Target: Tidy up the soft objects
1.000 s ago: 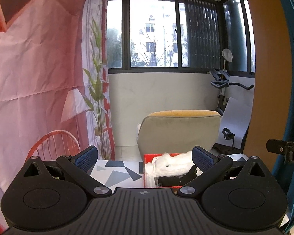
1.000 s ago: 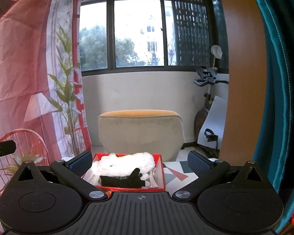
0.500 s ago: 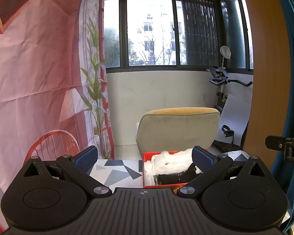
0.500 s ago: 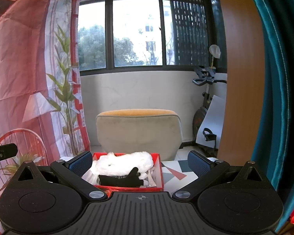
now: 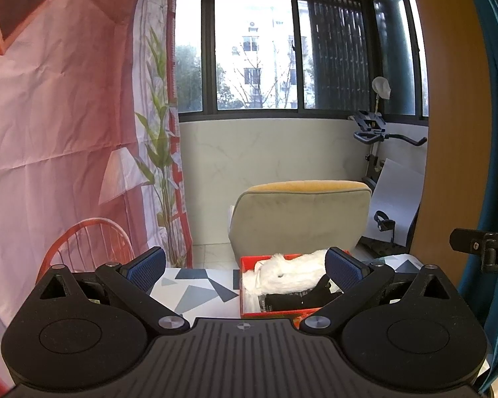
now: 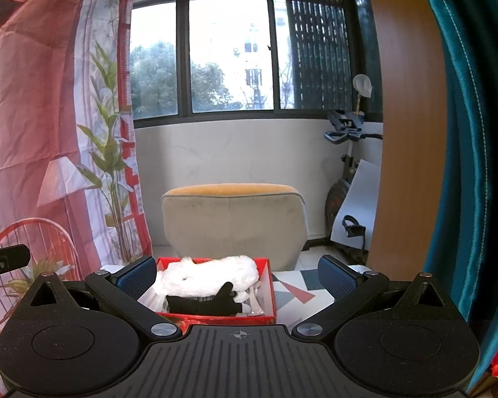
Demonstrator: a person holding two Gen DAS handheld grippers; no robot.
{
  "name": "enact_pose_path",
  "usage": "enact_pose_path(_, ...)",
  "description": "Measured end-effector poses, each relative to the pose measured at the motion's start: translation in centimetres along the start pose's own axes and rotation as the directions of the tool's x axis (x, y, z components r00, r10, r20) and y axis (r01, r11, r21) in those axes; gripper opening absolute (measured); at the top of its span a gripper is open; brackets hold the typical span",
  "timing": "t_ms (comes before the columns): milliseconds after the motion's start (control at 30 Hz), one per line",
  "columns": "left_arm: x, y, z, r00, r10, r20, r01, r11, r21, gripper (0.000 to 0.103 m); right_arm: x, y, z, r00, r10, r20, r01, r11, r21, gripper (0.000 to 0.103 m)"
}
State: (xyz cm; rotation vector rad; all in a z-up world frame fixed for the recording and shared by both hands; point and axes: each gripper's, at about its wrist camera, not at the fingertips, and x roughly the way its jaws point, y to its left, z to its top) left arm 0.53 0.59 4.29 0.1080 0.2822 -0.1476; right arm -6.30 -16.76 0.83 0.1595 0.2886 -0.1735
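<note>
Nearest each lens, the gripper body fills the lower frame, and both grippers stand with fingers spread wide, holding nothing. Left gripper (image 5: 245,267): the red box (image 5: 269,313) lies ahead, off-centre toward its right finger, whose blue pad (image 5: 343,269) overlaps the box's right end. Right gripper (image 6: 237,273): the same red box (image 6: 271,295) lies ahead, off-centre toward its left finger, whose pad (image 6: 137,275) overlaps the box's left corner. Inside the box, a black glove (image 6: 204,303) lies along the near wall, with a white fluffy item (image 6: 212,275) just behind it, touching. The box rests on a table with a geometric-patterned top (image 5: 196,290). Beyond the box stands a beige chair back (image 6: 234,222); farther still, a white wall and dark-framed window (image 6: 230,56).
</note>
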Motion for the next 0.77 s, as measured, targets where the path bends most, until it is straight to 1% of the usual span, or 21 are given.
enact_pose_path(767, 0.18, 0.14, -0.03, 1.0, -0.004, -0.01, 0.004, 1.0, 0.0, 0.103, -0.27, -0.15, -0.11, 1.0, -0.002, -0.005, 0.002, 1.0, 0.006, 0.103)
